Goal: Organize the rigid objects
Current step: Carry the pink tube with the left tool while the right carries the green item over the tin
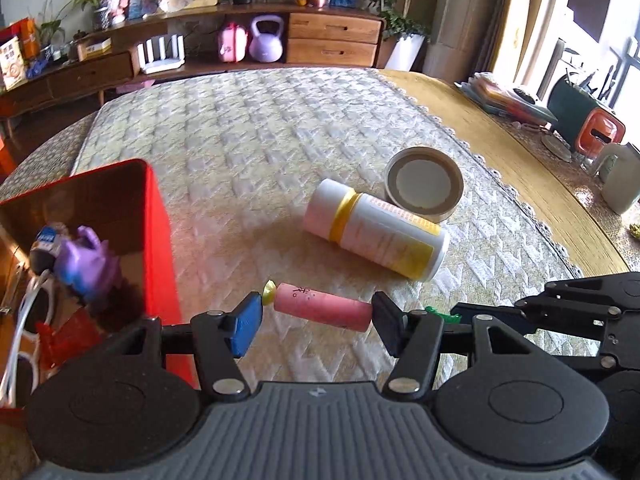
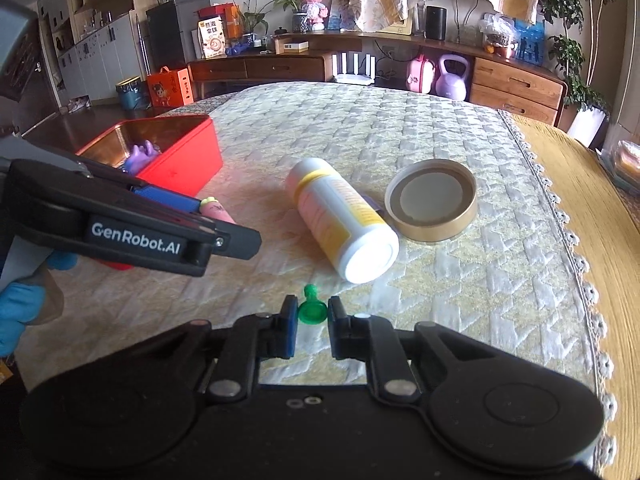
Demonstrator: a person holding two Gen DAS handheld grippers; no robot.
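Note:
My left gripper [image 1: 318, 312] is shut on a pink cylinder [image 1: 323, 306] with a yellow tip, gripped end to end just above the quilted cloth, right of the red tin box [image 1: 158, 240]. The box holds a purple toy [image 1: 86, 268]. My right gripper [image 2: 313, 316] is shut on a small green pawn-shaped piece [image 2: 309, 309] near the cloth. A white and yellow bottle [image 2: 340, 220] lies on its side ahead, also showing in the left wrist view [image 1: 376, 228]. A gold round lid [image 2: 432, 204] lies beside it, rim up.
The quilted cloth [image 2: 460, 300] covers a table, with a yellow cloth [image 2: 592, 200] at the right edge. A wooden sideboard [image 2: 400, 64] with a purple kettlebell [image 2: 452, 78] stands behind. Containers and a white jug [image 1: 620, 180] stand at the far right.

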